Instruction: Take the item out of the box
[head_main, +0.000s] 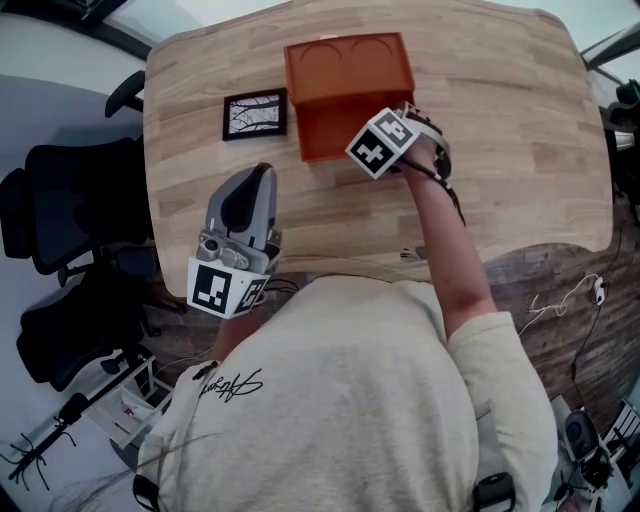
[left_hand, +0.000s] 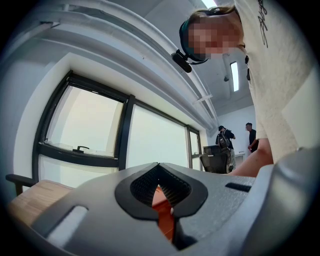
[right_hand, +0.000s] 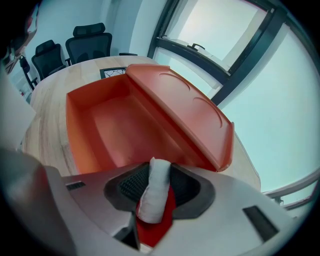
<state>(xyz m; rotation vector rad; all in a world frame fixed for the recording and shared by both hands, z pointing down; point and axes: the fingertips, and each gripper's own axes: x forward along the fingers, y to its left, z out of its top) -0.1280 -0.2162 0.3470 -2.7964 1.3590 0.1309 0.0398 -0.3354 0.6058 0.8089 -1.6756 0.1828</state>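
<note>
1. Orange box (head_main: 335, 130) stands on the wooden surface (head_main: 500, 150) at the middle of its far edge. Its lid (head_main: 350, 62) is thrown back toward that edge.
2. Framed picture (head_main: 255, 114) lies flat just beside the box, on the side toward the surface's left edge, not touching it.
3. Right gripper (head_main: 385, 140) is at the box's near right corner, pitched steeply down into it. In the head view its marker cube (head_main: 381, 143) and the hand cover the jaws.
4. Right gripper view: right gripper (right_hand: 154, 177) has its jaws clenched on a white roll (right_hand: 155, 192), soft-looking like cloth or gauze. The roll stands roughly upright and leans slightly, with a ribbed pad against each side.
5. The roll sits at the near end of the box, with red of the box showing under it. I cannot tell whether its lower end touches the box.
6. Same view: the rest of the box interior (right_hand: 115, 125) is bare, and the lid (right_hand: 185, 110) tilts away behind it. The framed picture (right_hand: 114, 72) and office chairs (right_hand: 90, 42) lie beyond.
7. Left gripper (head_main: 258, 180) is at the near edge of the surface toward its left corner, pointing level at the box and well apart from it.
8. Left gripper view: left gripper (left_hand: 160, 170) has its jaws clenched tip to tip with nothing in them. Orange of the box (left_hand: 162, 212) shows through the slit below the tips, with windows (left_hand: 155, 137) beyond
</note>
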